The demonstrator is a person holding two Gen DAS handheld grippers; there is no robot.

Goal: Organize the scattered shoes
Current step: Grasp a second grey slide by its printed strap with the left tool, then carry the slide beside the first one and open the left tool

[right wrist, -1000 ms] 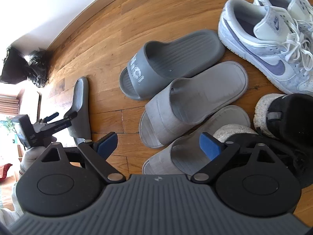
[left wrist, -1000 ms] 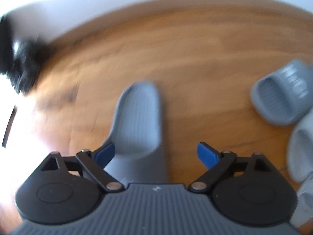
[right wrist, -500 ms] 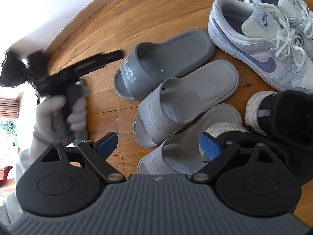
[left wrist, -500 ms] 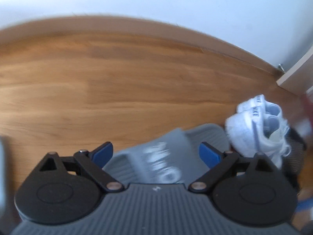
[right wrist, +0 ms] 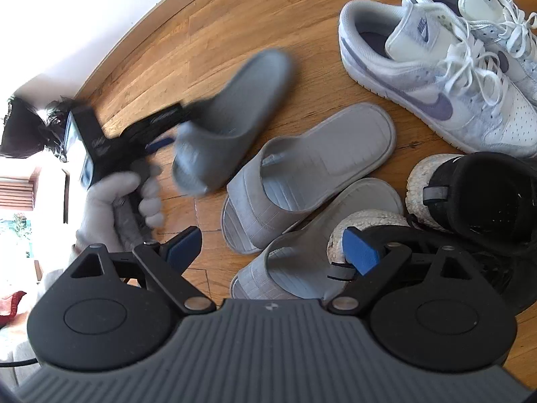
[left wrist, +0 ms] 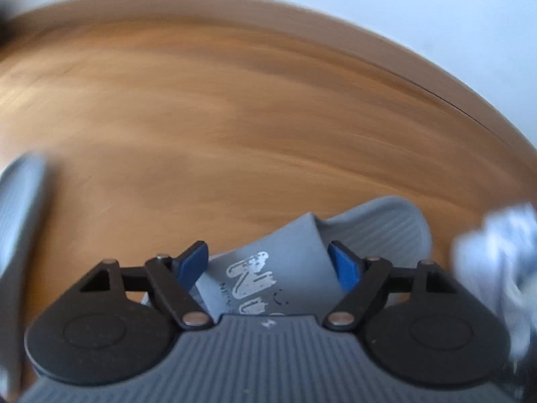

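Observation:
A dark grey slide (left wrist: pixel 386 228) with white print on its strap lies on the wood floor. My left gripper (left wrist: pixel 266 262) straddles that strap, its jaws closing, and both blue pads touch the strap's edges. In the right wrist view the same slide (right wrist: pixel 241 100) is blurred and turned out of its earlier place, held by the left gripper (right wrist: pixel 174 131) in a gloved hand (right wrist: pixel 110 198). Its mate (left wrist: pixel 20 201) lies blurred at the far left. My right gripper (right wrist: pixel 272 248) hangs open above two light grey slippers (right wrist: pixel 319 154), with nothing between its fingers.
A pair of white sneakers (right wrist: pixel 436 77) stands at the upper right, also blurred at the right edge of the left wrist view (left wrist: pixel 496 262). Black shoes with white soles (right wrist: pixel 486 201) sit right of the slippers. A white wall and skirting run along the floor's far edge.
The left gripper swung from the lone slide over to the printed slide and narrowed onto its strap. That slide has shifted and turned. The right gripper has stayed open and almost still.

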